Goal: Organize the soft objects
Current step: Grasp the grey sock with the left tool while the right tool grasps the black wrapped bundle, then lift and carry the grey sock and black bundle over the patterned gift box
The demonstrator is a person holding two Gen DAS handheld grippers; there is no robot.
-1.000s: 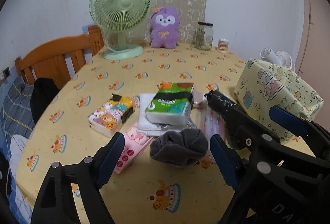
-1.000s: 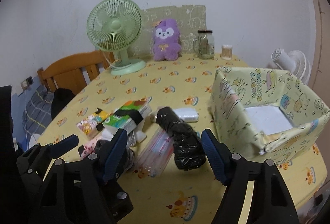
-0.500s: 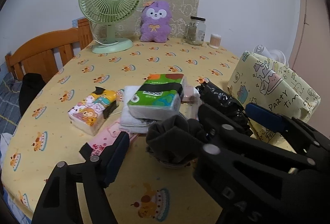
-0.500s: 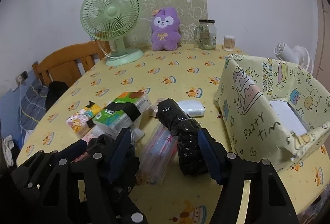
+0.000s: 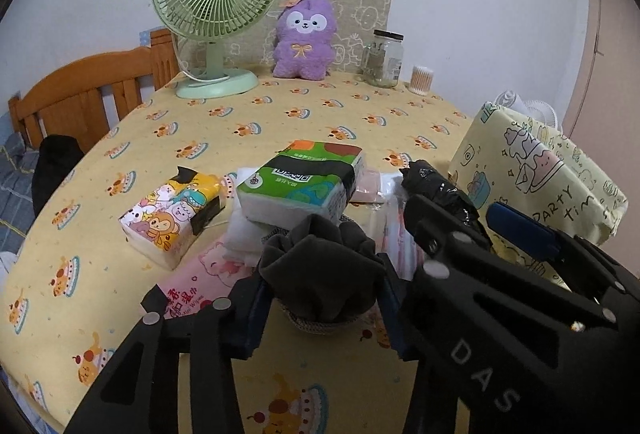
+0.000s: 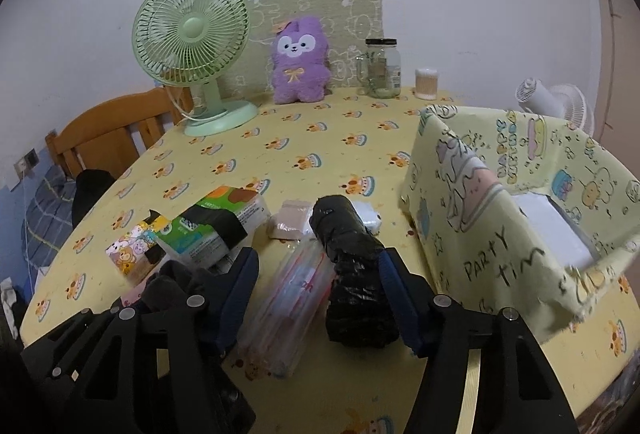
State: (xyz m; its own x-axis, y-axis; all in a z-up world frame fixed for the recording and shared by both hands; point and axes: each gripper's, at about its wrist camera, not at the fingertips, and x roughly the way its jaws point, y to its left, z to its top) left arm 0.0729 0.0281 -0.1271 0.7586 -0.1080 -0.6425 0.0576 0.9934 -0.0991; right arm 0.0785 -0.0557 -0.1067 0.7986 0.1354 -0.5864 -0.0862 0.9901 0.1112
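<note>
Home bedroom (wooden bed frame (image 5: 80,94), plush toy (image 5: 304,38)).

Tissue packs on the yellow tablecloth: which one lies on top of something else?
The green-and-white tissue pack, resting on a folded white cloth; the cartoon-animal pack lies directly on the cloth-covered table.

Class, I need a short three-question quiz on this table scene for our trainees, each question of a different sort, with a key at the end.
1. True or false: the green tissue pack lies inside the party box.
2. Multiple choice: what sits between the pads of the left hand-held gripper? A) the purple plush toy B) the dark grey cloth C) the glass jar
3. Fill in: the black plastic roll lies between the fingers of the ____ hand-held gripper.

Key
1. False; it rests on the table, atop white packs.
2. B
3. right; its jaws are closing, not yet pressing the roll on both sides.
</note>
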